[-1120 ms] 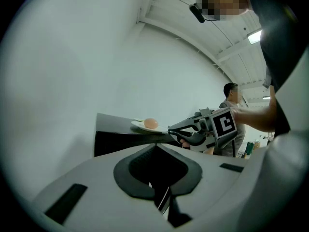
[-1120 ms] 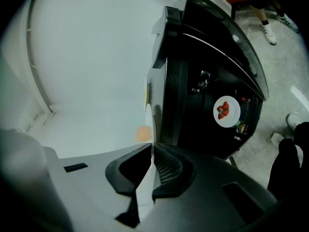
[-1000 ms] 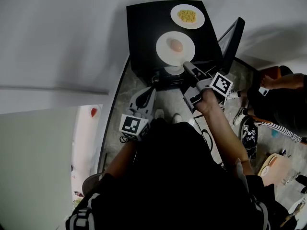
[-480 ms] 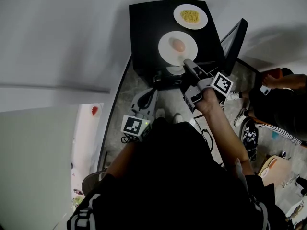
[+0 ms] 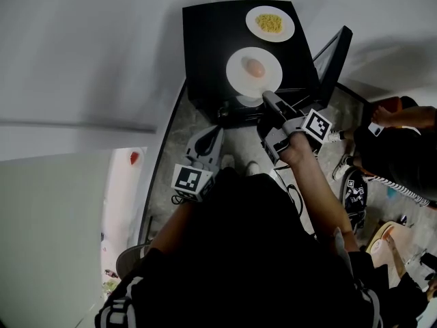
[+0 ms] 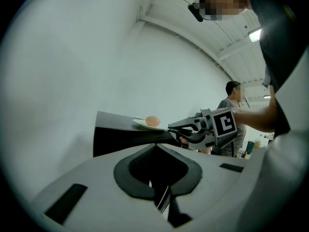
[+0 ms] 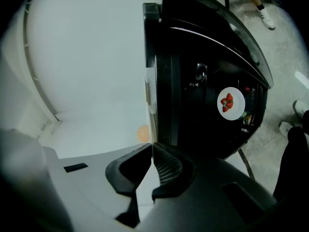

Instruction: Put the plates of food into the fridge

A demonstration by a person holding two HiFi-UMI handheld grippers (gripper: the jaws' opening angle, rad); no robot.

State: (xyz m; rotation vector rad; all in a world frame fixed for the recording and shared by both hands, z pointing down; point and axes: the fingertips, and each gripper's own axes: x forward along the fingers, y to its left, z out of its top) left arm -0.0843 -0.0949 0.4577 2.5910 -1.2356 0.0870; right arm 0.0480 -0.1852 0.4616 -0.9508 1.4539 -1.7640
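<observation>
Right gripper [image 7: 152, 146] jaws have just been closing and are now pinched on the near rim of the egg plate [image 5: 239, 70]. The left gripper view shows one finger over the rim and one under it. Left gripper [image 6: 155, 151] jaws are together with nothing in them.

- Egg plate sits on the fridge top [image 5: 208, 46], upper centre of the head view, with its near rim at the top's front edge. It lies straight ahead of the right jaws, which point about level. It is round, so there is no long axis to align. The grip is on one rim only, so the plate will cantilever once lifted.
- The egg-like item [image 5: 255, 67] sits loose mid-plate. Judgement: any tilt and it rolls.
- Second plate, with yellow food [image 5: 287, 29], is further back, toward the upper right, apart from the first.
- Right hand is on the plate. The left gripper hangs lower left, well apart.
- Fridge door [image 5: 334, 60] is swung open at the right, close beside the right gripper. The right gripper view shows a dark cavity with a strawberry plate [image 7: 236, 111] already inside.
- Likely path: draw the plate back off the front edge, drop it, then push it into the cavity. Open room is the floor gap between person and fridge. The door edge limits movement to the right.
</observation>
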